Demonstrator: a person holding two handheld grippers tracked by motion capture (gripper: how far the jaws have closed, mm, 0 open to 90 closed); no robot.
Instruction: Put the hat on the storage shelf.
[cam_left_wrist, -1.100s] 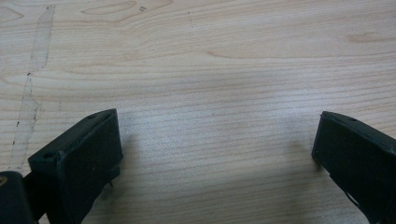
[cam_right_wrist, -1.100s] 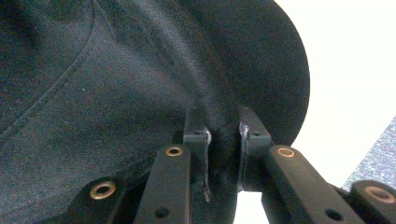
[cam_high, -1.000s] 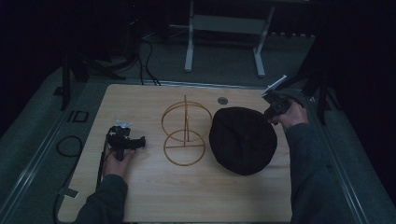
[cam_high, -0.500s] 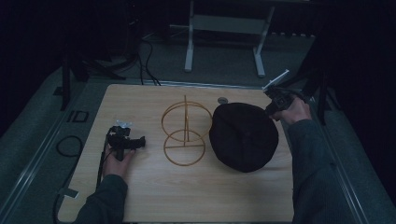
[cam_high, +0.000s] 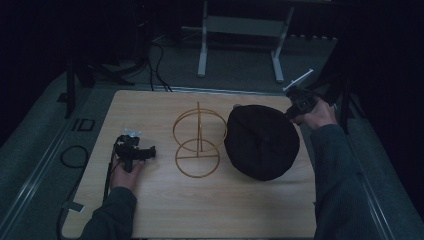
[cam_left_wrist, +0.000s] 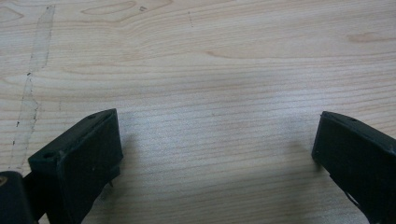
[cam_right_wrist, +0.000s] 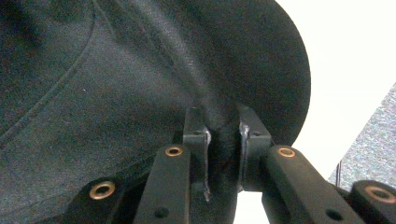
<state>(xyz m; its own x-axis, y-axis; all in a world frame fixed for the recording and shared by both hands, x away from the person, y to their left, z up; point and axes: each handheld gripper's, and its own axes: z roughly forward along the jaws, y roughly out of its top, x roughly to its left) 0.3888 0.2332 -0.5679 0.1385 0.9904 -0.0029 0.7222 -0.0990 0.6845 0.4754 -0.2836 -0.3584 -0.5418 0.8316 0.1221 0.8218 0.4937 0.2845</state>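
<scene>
Right claw (cam_right_wrist: 223, 140) pinching black hat (cam_right_wrist: 140, 70) fabric, close up; left claw (cam_left_wrist: 215, 154) agape over bare table (cam_left_wrist: 210, 60).

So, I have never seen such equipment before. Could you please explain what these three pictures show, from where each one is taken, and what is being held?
A person sits at a wooden table and holds a hand tool with two black jaws in each hand. The high view looks down on the table from above. There the left gripper rests low near the table's left side, and the right gripper is at the far right.

The other two pictures come from small cameras mounted on the tools. In the left gripper view the jaws stand wide apart over bare wood, holding nothing. In the right gripper view the jaws are closed on a fold at the edge of a black cap.

Between the hands stands a golden wire stand, made of two rings on a thin upright post.
</scene>
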